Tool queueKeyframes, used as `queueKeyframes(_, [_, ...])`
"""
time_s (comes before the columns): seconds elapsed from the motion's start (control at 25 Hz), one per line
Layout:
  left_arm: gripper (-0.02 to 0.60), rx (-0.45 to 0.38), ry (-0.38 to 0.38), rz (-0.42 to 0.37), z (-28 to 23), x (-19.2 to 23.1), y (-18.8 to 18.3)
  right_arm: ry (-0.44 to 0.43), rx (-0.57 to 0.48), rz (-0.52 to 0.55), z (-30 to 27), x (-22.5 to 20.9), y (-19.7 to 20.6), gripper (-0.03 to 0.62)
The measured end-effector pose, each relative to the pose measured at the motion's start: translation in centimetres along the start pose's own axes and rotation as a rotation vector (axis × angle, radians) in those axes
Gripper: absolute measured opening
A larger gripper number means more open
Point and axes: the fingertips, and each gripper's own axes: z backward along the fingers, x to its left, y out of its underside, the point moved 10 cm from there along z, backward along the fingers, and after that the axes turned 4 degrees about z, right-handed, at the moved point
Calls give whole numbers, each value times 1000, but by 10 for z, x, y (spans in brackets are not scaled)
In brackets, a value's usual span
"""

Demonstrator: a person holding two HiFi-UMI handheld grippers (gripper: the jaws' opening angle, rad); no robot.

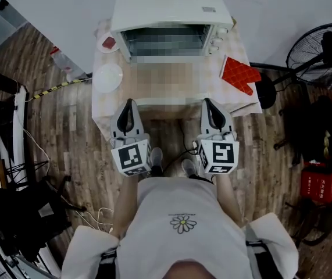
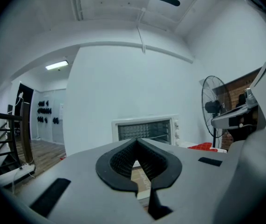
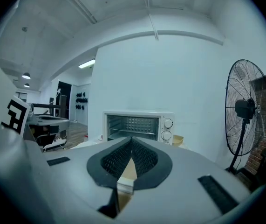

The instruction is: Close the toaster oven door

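Observation:
A white toaster oven (image 1: pixel 171 4) stands at the back of a small cloth-covered table (image 1: pixel 99 112). Its door (image 1: pixel 171 102) hangs open, lying flat toward me. My left gripper (image 1: pixel 129 102) sits just short of the door's front edge on the left side, and my right gripper (image 1: pixel 207 101) is just short of it on the right. In the left gripper view the oven (image 2: pixel 144 129) is straight ahead beyond the shut, empty left gripper (image 2: pixel 136 140). The right gripper view shows the oven (image 3: pixel 137 125) with its rack visible past the shut, empty right gripper (image 3: pixel 131 137).
A white plate (image 1: pixel 107 77) and a small dish (image 1: pixel 107 42) sit left of the oven. A red oven mitt (image 1: pixel 240 74) lies to its right. A standing fan (image 1: pixel 320 51) is on the wooden floor at the right, and cables run along the left.

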Motion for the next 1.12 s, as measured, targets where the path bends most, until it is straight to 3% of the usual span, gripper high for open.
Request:
queueKeyframes(0.16, [17,6,-23,-5,1,-2,3,-7,12,-11,0,-6,4,11])
queueKeyframes(0.6, [20,5,6,6,-11,-3,7,-9,50,-7,-3,-3,12,11])
queueKeyframes(0.96, [198,81,39,151,-26,15,31,27,89,0,6,-7,19,11])
queueKeyframes(1.12, [229,154,48,148,-29,22,56,36,104,3,10,-5,20,11])
